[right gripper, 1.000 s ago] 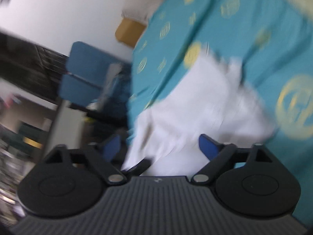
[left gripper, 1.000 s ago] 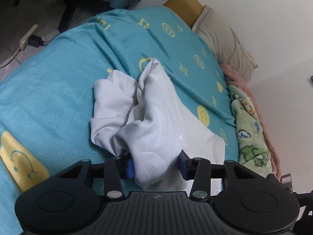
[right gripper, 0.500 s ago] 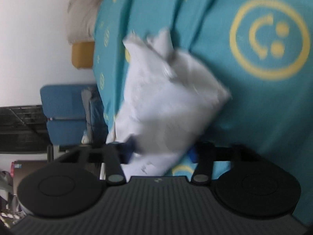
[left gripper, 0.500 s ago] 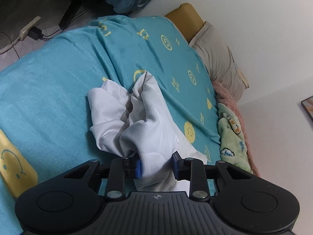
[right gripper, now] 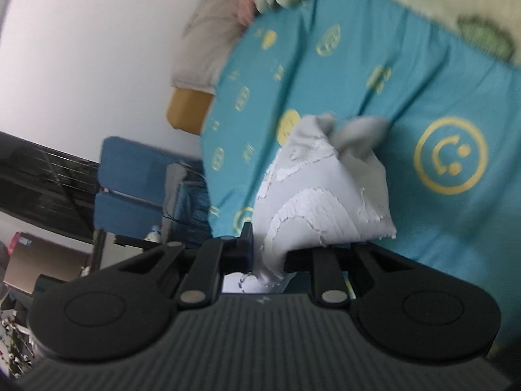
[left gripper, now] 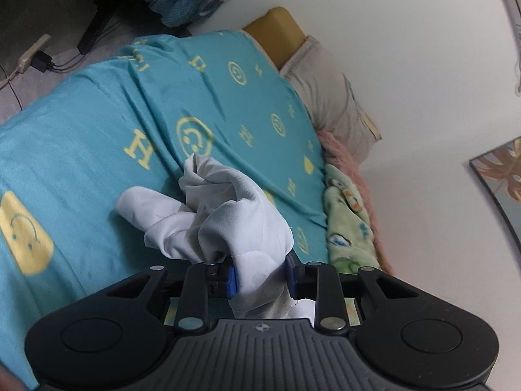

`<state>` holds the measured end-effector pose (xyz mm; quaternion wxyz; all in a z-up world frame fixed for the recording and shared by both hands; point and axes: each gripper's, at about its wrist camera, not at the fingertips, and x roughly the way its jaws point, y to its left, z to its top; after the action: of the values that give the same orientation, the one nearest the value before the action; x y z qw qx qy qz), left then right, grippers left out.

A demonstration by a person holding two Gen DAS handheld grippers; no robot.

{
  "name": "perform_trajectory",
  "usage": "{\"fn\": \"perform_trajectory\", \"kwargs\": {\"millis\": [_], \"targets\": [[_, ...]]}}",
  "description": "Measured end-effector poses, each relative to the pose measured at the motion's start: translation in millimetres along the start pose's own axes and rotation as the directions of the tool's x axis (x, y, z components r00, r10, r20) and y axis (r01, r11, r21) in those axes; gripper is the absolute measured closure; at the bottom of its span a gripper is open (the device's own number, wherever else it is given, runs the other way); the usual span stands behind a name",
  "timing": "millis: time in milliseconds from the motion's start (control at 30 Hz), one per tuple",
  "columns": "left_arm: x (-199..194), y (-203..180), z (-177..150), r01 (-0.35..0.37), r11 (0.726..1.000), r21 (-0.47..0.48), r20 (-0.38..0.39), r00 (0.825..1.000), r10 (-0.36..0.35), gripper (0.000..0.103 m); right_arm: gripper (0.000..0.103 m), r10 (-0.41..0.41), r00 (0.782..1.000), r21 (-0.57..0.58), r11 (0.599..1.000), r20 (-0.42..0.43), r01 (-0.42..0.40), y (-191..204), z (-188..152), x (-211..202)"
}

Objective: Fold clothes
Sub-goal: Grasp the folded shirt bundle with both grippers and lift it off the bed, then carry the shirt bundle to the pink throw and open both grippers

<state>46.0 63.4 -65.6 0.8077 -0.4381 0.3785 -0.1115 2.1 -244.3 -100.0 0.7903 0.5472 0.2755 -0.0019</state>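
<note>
The left hand-held gripper, black with blue pads, is clenched on a bunched fold of the white cotton garment, which rises from the bed into its jaws while one rolled end trails down onto the cover. The right hand-held gripper has another part of the same white garment between its jaws, which are closing on the cloth; the pads already press it from both sides (this view is somewhat blurred). Under the garment lies the teal bedspread with yellow smiley faces and letter marks. Along the bed's far edge sit a beige pillow, a pink fuzzy blanket and a pale green printed blanket, against the white wall.
</note>
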Motion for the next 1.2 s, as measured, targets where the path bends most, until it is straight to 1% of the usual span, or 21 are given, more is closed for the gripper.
{"fn": "perform_trajectory", "kwargs": {"millis": [133,200,267,333,400,467,533,600,633,700,767,833,867,900,967,1000,1067,1100,1133,1167,1200], "targets": [[-10.6,-42.1,-16.2,0.028,0.999,0.02,-0.099,0.995,-0.026,0.073,0.084,0.001,0.999,0.013,1.0,0.037,-0.001,2.0,19.8,-57.9],[-4.1,-67.1,-23.4,0.036,0.999,0.029,-0.153,0.988,-0.032,0.073,0.084,-0.011,0.998,0.036,0.999,0.054,0.009,-0.2,34.1,-82.0],[10.5,-95.5,-32.9,0.049,0.998,0.05,-0.203,0.978,-0.038,0.073,0.084,-0.026,0.997,0.05,0.999,0.074,0.022,-3.6,53.3,-104.9],[30.9,-126.0,-43.7,0.068,0.995,0.072,-0.247,0.968,-0.048,0.073,0.084,-0.041,0.994,0.036,0.999,0.105,0.038,-5.2,76.4,-122.1],[57.5,-163.9,-58.3,0.101,0.989,0.107,-0.281,0.957,-0.067,0.073,0.084,-0.06,0.987,0.025,0.998,0.147,0.057,-8.4,106.1,-138.2],[84.2,-202.0,-73.0,0.136,0.981,0.14,-0.316,0.945,-0.086,0.073,0.084,-0.082,0.975,0.009,0.997,0.204,0.082,-6.9,141.2,-152.3],[107.9,-244.4,-88.4,0.212,0.961,0.18,-0.345,0.928,-0.14,0.073,0.084,-0.093,0.955,-0.006,0.995,0.28,0.099,-2.1,180.0,-174.3],[128.4,-284.5,-103.8,0.288,0.942,0.17,-0.375,0.903,-0.209,0.073,0.084,-0.092,0.928,-0.031,0.993,0.36,0.11,6.7,216.8,-201.1],[136.4,-304.1,-112.1,0.333,0.926,0.176,-0.381,0.891,-0.247,0.073,0.084,-0.087,0.912,-0.052,0.992,0.402,0.118,12.5,233.0,-215.3],[152.4,-343.2,-128.5,0.419,0.888,0.188,-0.394,0.86,-0.323,0.073,0.084,-0.072,0.871,-0.112,0.983,0.485,0.144,26.1,260.6,-242.6],[169.5,-373.7,-145.3,0.49,0.846,0.208,-0.406,0.83,-0.381,0.073,0.084,-0.07,0.823,-0.164,0.967,0.564,0.194,34.3,279.4,-265.1],[186.8,-382.6,-167.2,0.528,0.816,0.237,-0.429,0.81,-0.399,0.071,0.084,-0.087,0.775,-0.199,0.943,0.625,0.267,32.2,289.6,-280.8],[195.6,-386.5,-178.3,0.545,0.8,0.252,-0.44,0.8,-0.407,0.07,0.084,-0.109,0.758,-0.2,0.932,0.643,0.303,23.8,290.4,-283.8],[205.9,-382.1,-191.9,0.547,0.788,0.283,-0.454,0.8,-0.392,0.07,0.084,-0.14,0.746,-0.192,0.92,0.651,0.34,10.9,289.1,-283.5],[226.9,-360.1,-224.7,0.506,0.797,0.33,-0.495,0.812,-0.31,0.07,0.083,-0.212,0.724,-0.168,0.895,0.656,0.414,-17.6,286.4,-281.2],[237.0,-348.8,-240.9,0.485,0.799,0.354,-0.513,0.815,-0.268,0.07,0.083,-0.265,0.726,-0.138,0.885,0.635,0.444,-37.8,282.7,-277.2],[246.6,-314.6,-266.8,0.444,0.806,0.39,-0.539,0.82,-0.191,0.07,0.083,-0.357,0.736,-0.069,0.876,0.575,0.478,-80.1,269.8,-269.9],[251.2,-297.6,-279.4,0.424,0.808,0.409,-0.55,0.821,-0.153,0.07,0.083,-0.389,0.742,-0.042,0.872,0.545,0.488,-98.9,262.4,-266.8],[250.6,-282.2,-286.4,0.419,0.805,0.419,-0.55,0.823,-0.142,0.07,0.083,-0.403,0.752,-0.027,0.873,0.521,0.486,-114.4,253.6,-264.4],[247.7,-270.3,-288.6,0.432,0.8,0.416,-0.548,0.821,-0.158,0.067,0.084,-0.406,0.759,-0.024,0.875,0.51,0.484,-126.6,244.3,-263.0],[244.8,-258.9,-290.8,0.444,0.795,0.414,-0.546,0.82,-0.173,0.066,0.084,-0.394,0.759,-0.041,0.875,0.519,0.482,-131.9,235.4,-263.1]]}}
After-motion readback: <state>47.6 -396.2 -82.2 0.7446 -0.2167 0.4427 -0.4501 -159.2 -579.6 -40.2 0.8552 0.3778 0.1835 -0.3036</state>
